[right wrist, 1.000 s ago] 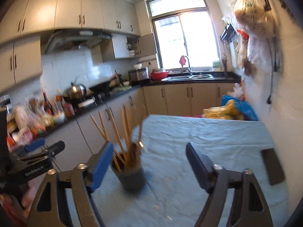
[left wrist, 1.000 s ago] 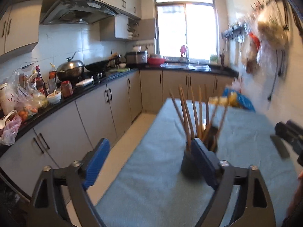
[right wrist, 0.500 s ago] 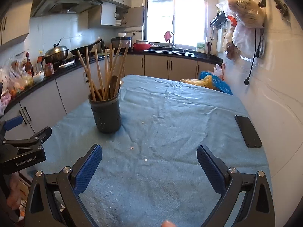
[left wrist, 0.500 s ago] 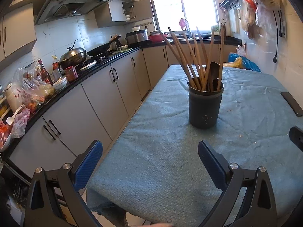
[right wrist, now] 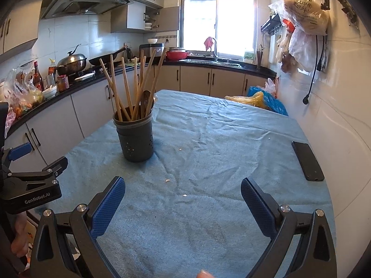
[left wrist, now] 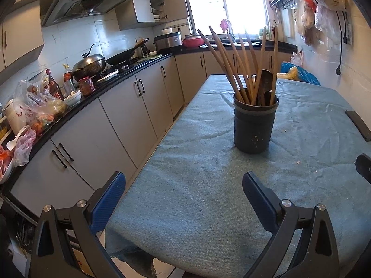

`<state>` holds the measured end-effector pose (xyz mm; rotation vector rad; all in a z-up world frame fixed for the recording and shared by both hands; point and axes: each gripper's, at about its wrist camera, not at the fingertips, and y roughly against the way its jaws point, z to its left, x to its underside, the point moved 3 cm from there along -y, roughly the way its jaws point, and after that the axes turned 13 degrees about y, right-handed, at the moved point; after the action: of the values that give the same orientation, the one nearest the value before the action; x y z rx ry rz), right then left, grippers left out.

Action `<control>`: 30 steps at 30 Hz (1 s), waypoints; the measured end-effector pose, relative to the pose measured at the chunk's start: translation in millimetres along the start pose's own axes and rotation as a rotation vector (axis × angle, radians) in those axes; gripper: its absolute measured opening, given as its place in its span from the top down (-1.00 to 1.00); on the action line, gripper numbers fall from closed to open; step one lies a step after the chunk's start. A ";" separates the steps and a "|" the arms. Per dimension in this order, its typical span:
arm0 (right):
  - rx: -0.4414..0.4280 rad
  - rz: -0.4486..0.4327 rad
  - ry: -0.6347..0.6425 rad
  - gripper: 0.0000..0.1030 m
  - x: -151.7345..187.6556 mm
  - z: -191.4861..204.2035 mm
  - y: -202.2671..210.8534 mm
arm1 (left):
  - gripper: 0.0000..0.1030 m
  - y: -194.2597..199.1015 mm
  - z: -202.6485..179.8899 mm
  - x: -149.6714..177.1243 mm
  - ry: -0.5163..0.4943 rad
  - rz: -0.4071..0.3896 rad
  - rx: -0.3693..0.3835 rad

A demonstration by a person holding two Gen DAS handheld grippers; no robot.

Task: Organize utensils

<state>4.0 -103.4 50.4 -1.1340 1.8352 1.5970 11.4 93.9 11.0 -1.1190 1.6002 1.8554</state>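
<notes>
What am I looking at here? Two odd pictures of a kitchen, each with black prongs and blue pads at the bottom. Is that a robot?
No robot: a person holds a hand tool in each hand, each with a camera looking along its jaws. One picture comes from the left gripper, the other from the right gripper. Both stand open and hold nothing. On the blue tablecloth stands a dark utensil holder full of wooden chopsticks, with a black phone lying near the wall.
</notes>
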 end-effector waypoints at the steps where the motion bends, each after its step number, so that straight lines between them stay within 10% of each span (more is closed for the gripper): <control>1: -0.001 0.002 0.000 -0.97 0.1 0.4 -0.5 | -0.95 0.1 -0.3 0.1 0.002 0.000 -0.001; 30: -0.016 0.028 -0.011 -0.97 2.0 2.2 -6.5 | -0.95 -6.2 2.7 3.9 0.002 0.014 -0.002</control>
<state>7.7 -101.8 44.5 -1.1091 1.8424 1.6328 13.2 97.2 4.2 -1.1129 1.6118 1.8661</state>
